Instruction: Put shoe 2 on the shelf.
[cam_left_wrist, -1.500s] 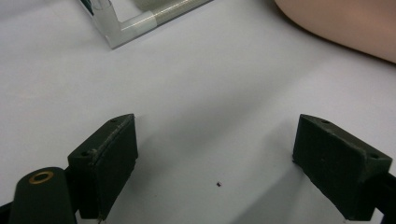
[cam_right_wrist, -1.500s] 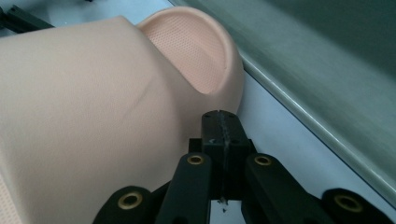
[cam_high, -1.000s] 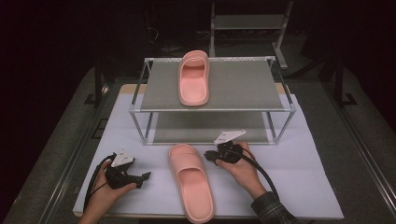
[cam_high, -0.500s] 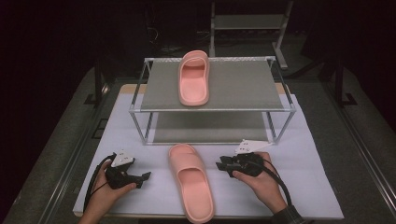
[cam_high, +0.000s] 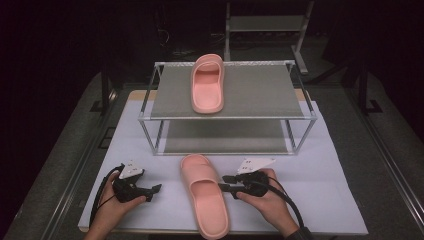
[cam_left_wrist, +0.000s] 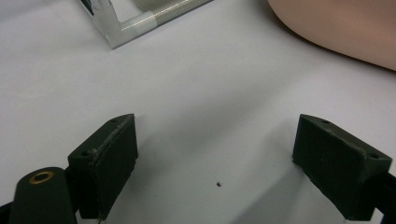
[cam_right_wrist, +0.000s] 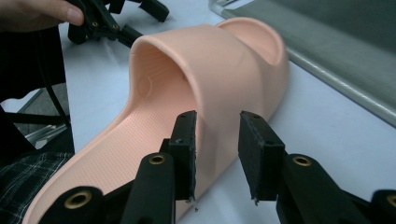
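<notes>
One pink slipper (cam_high: 205, 197) lies on the white sheet, toe toward the rack. A second pink slipper (cam_high: 208, 82) lies on the rack's top shelf (cam_high: 260, 90). My right gripper (cam_high: 225, 183) is at the right side of the near slipper (cam_right_wrist: 205, 70). Its jaws have just been opening and stand open. In the right gripper view (cam_right_wrist: 217, 122) the slipper's side wall sits in the gap just ahead of the pads, which do not press on it. My left gripper (cam_high: 154, 191) rests open on the sheet to the slipper's left, and nothing lies between its jaws (cam_left_wrist: 217, 140).
The two-tier metal rack stands across the middle of the table, and its lower shelf (cam_high: 225, 136) is bare. A rack leg (cam_left_wrist: 135, 25) shows in the left gripper view. The white sheet (cam_high: 320, 165) extends to the right of my right hand. Dark surroundings lie beyond the table.
My right gripper has moved from near the rack's front toward the near edge, beside the slipper's side. Its jaws stand wider apart. The left hand and both slippers have stayed put.
</notes>
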